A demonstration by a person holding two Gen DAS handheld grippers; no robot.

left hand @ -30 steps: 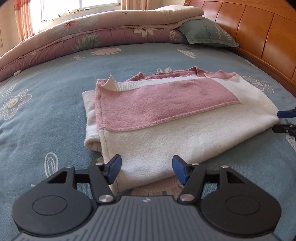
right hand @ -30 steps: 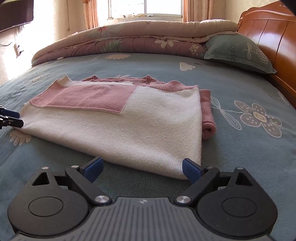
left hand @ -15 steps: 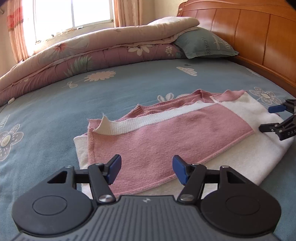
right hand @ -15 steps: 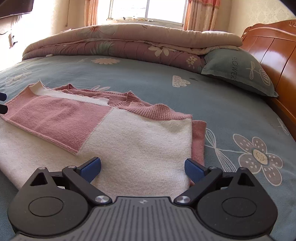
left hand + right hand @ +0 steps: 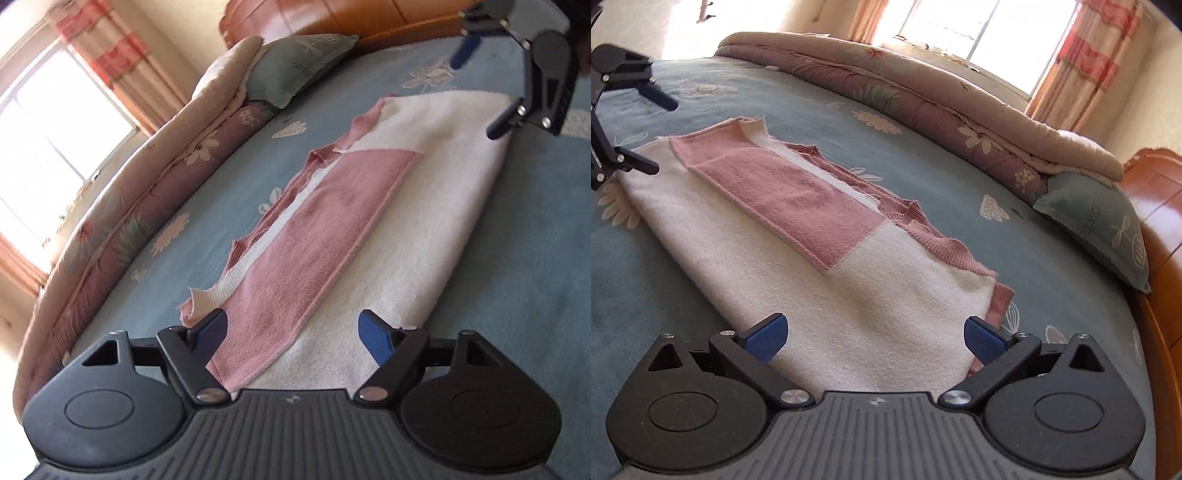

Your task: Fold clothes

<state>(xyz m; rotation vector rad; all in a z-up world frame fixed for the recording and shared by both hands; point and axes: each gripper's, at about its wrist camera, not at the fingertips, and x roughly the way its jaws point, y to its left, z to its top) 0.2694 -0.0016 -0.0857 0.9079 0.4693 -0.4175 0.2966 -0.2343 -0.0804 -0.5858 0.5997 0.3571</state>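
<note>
- Folded sweater [image 5: 424, 206] lies lengthwise between my left tongs [image 5: 293, 336] and right tongs [image 5: 875, 338]; both wide, holding nothing.
- Bare bed [image 5: 646, 266] flanks both long edges.

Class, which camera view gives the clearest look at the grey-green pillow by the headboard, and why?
The right wrist view: the pillow lies large at the right, its printed lettering and dragonfly motif visible, against the wooden headboard. In the left wrist view the pillow is smaller, farther off and blurrier, partly tucked under the rolled quilt.
</note>
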